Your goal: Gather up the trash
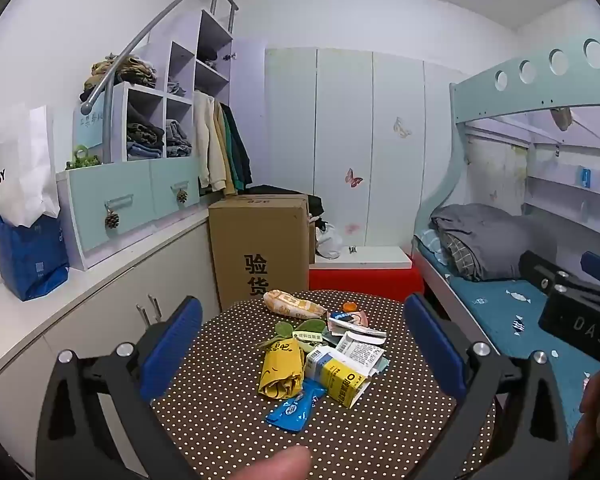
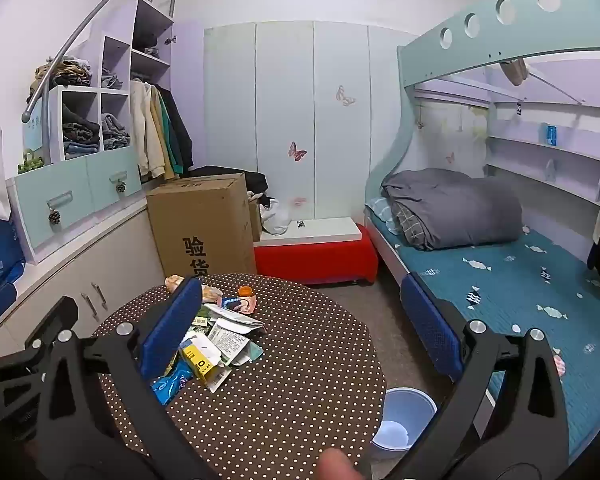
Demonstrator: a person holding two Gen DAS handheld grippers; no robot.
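Both the left gripper (image 1: 302,344) and right gripper (image 2: 300,324) hover wide open, empty, above the table's (image 2: 300,380) litter pile (image 1: 320,354); a clumsy grab could scatter flat wrappers past the bin (image 2: 404,416).

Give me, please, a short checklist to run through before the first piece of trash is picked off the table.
1. Left gripper open, nothing held: ok.
2. Right gripper open, nothing held: ok.
3. Trash pile in view on the dotted table: ok.
4. Blue sachet at the pile's near edge, uncovered: ok.
5. Pale bin on the floor by the table, standing open: ok.
6. Bin lined: cannot tell.
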